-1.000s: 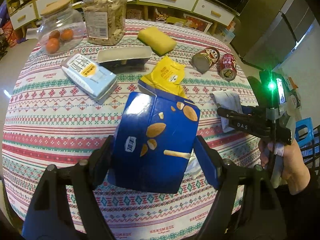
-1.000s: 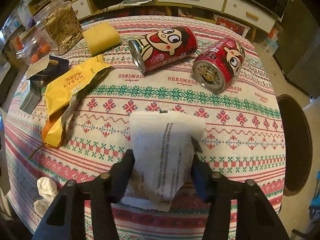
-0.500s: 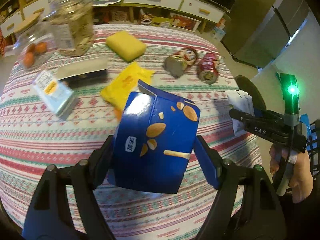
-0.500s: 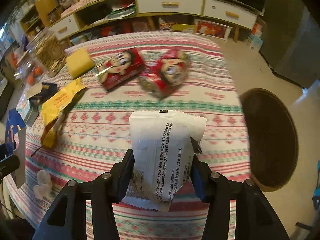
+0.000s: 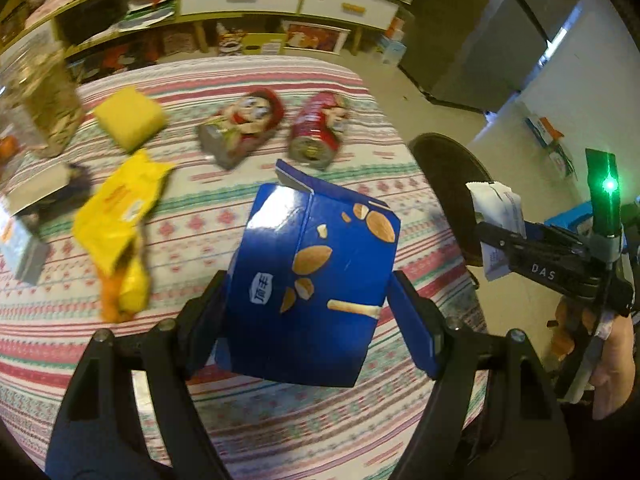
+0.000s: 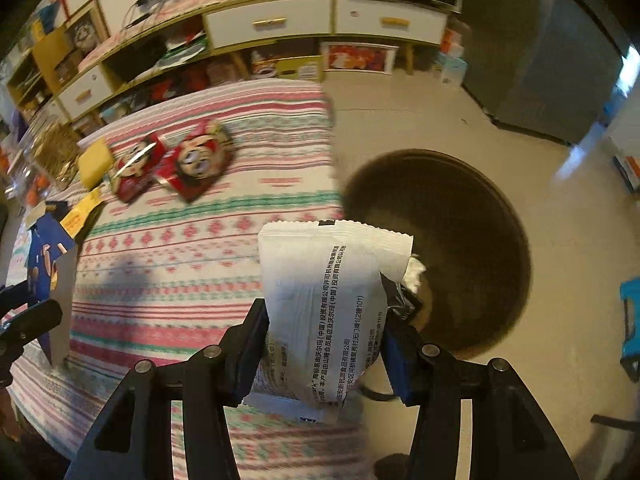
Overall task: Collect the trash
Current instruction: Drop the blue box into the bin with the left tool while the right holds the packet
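Left gripper [image 5: 308,300] clamped a blue box [image 5: 316,280], jaws set wide against its two sides, box lifted clear above the striped table [image 5: 280,420]. Right gripper [image 6: 324,344] pinched a white wrapper [image 6: 328,300], jaws nearly closed, held at the table's edge, partly above a dark round bin [image 6: 460,240] on the floor. A hand [image 5: 612,364] gripped the right tool's handle. On the table lay two red cans [image 5: 280,128] side by side, a yellow bag [image 5: 120,216] and a yellow sponge [image 5: 128,118]. Much of the background was blurred.
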A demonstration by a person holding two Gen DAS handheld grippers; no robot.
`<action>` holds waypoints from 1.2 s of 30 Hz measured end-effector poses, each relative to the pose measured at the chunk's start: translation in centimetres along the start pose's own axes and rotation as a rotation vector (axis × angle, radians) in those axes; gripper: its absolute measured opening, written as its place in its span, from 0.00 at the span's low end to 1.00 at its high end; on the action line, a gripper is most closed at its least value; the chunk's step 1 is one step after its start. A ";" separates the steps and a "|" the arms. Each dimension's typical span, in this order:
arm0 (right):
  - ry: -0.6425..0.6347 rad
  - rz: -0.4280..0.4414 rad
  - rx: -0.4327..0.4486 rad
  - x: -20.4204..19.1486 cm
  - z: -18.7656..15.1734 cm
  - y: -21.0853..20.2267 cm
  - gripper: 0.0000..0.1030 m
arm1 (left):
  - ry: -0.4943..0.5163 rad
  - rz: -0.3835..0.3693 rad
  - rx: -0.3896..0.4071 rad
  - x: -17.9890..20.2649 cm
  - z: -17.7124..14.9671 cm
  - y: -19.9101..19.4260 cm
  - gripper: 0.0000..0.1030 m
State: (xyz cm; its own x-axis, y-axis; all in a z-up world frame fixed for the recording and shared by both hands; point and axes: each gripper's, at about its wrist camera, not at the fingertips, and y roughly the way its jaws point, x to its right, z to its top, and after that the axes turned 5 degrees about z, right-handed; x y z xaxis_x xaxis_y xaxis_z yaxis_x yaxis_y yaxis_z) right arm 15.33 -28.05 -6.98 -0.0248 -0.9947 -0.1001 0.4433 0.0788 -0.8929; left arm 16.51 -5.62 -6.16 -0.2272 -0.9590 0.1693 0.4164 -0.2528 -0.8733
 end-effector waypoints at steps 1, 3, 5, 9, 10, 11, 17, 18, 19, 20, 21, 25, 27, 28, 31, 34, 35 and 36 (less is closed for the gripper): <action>0.014 -0.006 0.002 1.0 -0.1 -0.2 0.52 | 0.009 -0.002 -0.001 0.7 0.1 0.2 0.76; 0.035 -0.013 0.006 2.7 -0.3 -0.7 0.52 | 0.031 -0.005 -0.003 2.2 0.4 0.8 0.76; 0.058 -0.027 0.015 4.7 -0.3 -1.2 0.52 | 0.058 -0.006 -0.005 4.1 0.9 1.6 0.76; 0.096 -0.052 0.028 8.1 -0.4 -1.9 0.52 | 0.116 -0.012 -0.019 7.7 1.8 3.3 0.76; 0.101 -0.061 0.030 8.8 -0.4 -2.0 0.52 | 0.125 -0.016 -0.023 8.8 2.2 4.0 0.76; 0.106 -0.071 0.033 9.4 -0.4 -2.1 0.52 | 0.130 -0.019 -0.025 9.7 2.5 4.4 0.76; 0.162 -0.086 0.050 12.6 -0.3 -2.4 0.53 | 0.181 -0.053 -0.029 15.0 4.5 7.4 0.76; 0.168 -0.090 0.052 13.0 -0.3 -2.4 0.53 | 0.184 -0.061 -0.032 15.7 4.7 7.8 0.76; 0.177 -0.095 0.051 13.5 -0.4 -2.4 0.53 | 0.186 -0.073 -0.036 16.5 5.1 8.4 0.76; 0.185 -0.097 0.050 13.9 -0.4 -2.4 0.53 | 0.189 -0.079 -0.037 17.0 5.4 8.8 0.76; 0.191 -0.098 0.048 14.2 -0.4 -2.3 0.53 | 0.191 -0.079 -0.034 17.4 5.5 9.0 0.76; 0.206 -0.109 0.042 15.2 -0.6 -2.1 0.53 | 0.207 -0.088 -0.011 19.0 6.3 10.0 0.76; 0.217 -0.114 0.041 15.7 -0.8 -2.1 0.53 | 0.214 -0.103 0.002 19.6 6.3 10.3 0.77; 0.223 -0.115 0.040 15.9 -0.8 -2.1 0.53 | 0.209 -0.119 0.013 19.7 6.4 10.4 0.78; 0.231 -0.119 0.041 16.0 -0.9 -2.2 0.53 | 0.193 -0.099 0.056 19.7 6.3 10.1 0.96; 0.227 -0.121 0.041 15.8 -0.8 -2.1 0.53 | 0.224 -0.089 0.105 19.7 6.2 9.1 0.99; 0.226 -0.121 0.041 15.7 -0.7 -1.9 0.53 | 0.243 -0.076 0.112 19.7 6.2 8.8 0.99; 0.224 -0.122 0.041 15.5 -0.7 -1.9 0.53 | 0.258 -0.064 0.120 19.7 6.2 8.4 0.99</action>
State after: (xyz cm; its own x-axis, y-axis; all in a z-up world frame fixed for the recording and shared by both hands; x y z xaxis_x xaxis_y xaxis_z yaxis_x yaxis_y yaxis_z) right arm 13.50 -43.57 -7.15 -0.2758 -0.9568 -0.0918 0.4611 -0.0479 -0.8860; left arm 21.04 -27.44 -7.34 -0.4667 -0.8801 0.0873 0.4917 -0.3402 -0.8016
